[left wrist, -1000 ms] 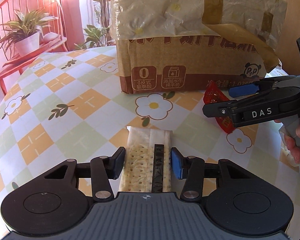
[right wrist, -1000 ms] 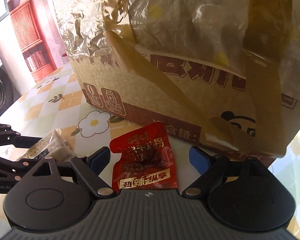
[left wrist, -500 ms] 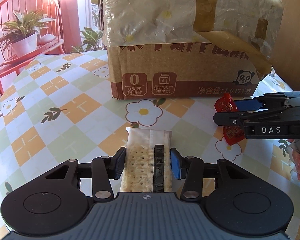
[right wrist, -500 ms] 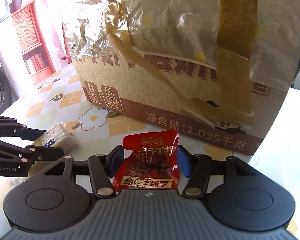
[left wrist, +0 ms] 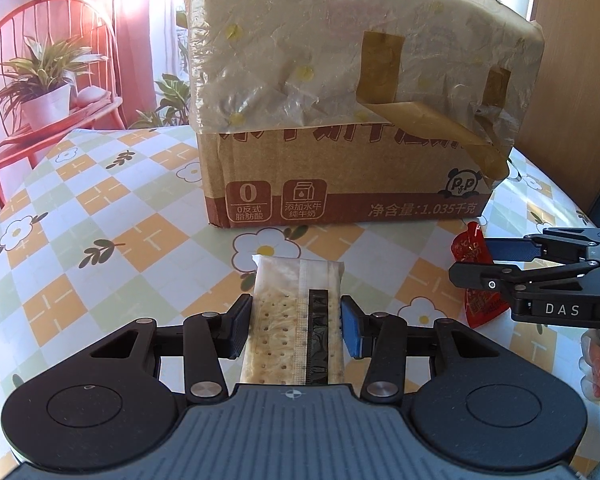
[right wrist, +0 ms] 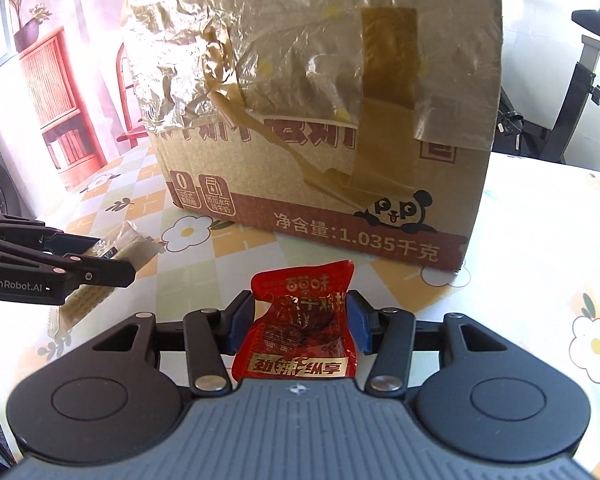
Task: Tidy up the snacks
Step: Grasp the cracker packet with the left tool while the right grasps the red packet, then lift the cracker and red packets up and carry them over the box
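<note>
Fingers of your left gripper (left wrist: 296,328) and right gripper (right wrist: 300,322), now clamped on cracker pack (left wrist: 296,320) and red pouch (right wrist: 300,332), have lifted both toward the taped box (left wrist: 360,120).

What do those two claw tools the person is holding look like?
Both are matte black. The left gripper and right gripper each have a ribbed grey body, two round discs, silver pivot pins and blue pads. White lettering reads "GenRobot.AI" on the left, "DAS" on the right. No cables show.

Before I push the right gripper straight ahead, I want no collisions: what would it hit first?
Most likely the cardboard box: it stands directly beyond the right gripper and its red packet, with only tablecloth between. Depth is unclear.
</note>
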Tool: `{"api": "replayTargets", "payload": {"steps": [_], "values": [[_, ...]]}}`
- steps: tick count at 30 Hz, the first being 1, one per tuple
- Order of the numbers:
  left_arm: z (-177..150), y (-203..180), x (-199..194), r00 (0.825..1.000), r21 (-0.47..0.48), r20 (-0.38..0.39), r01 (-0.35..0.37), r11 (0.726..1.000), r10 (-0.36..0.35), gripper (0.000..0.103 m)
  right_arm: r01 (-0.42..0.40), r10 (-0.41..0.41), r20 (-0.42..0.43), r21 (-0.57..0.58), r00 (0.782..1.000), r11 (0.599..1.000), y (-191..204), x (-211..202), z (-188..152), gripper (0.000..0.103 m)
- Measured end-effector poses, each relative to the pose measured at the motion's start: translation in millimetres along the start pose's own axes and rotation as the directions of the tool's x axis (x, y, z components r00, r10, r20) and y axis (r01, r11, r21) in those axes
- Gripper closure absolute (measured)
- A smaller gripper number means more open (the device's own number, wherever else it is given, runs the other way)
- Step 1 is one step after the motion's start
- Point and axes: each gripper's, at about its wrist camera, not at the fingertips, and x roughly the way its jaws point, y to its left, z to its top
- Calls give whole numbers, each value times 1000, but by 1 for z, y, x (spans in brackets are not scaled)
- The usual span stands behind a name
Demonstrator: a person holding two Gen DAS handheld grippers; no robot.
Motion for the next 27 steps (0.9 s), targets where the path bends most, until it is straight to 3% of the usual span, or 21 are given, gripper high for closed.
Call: {"api": "replayTargets", "payload": {"steps": [17, 27], "values": [[24, -6, -33, 992, -23, 122, 31, 999, -28, 54, 20, -17, 147, -20, 989, 1000, 8, -48, 10, 51], [51, -20, -62, 971, -5, 238, 38, 999, -35, 54, 32, -22, 272, -33, 962, 999, 9, -82, 30, 51]]}}
